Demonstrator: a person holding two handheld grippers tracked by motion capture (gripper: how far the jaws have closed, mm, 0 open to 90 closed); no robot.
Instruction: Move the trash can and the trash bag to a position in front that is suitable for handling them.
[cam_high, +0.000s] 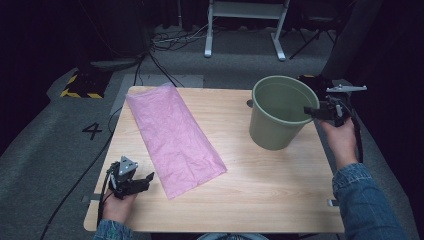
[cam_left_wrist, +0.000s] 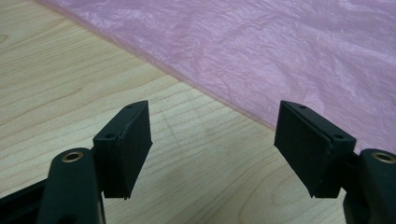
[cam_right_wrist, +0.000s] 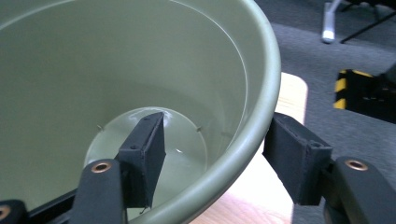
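At the near left edge of the light wooden table (cam_high: 260, 200), the left gripper (cam_high: 142, 181) rests low with its jaws spread wide and nothing between them, pointing at the crinkled pink plastic bag (cam_high: 172, 137) lying flat just beyond. Far right stands the empty sage-green plastic bucket (cam_high: 277, 112). The right gripper (cam_high: 311, 111) straddles its rim, one jaw inside, one outside, not yet pressing the wall.
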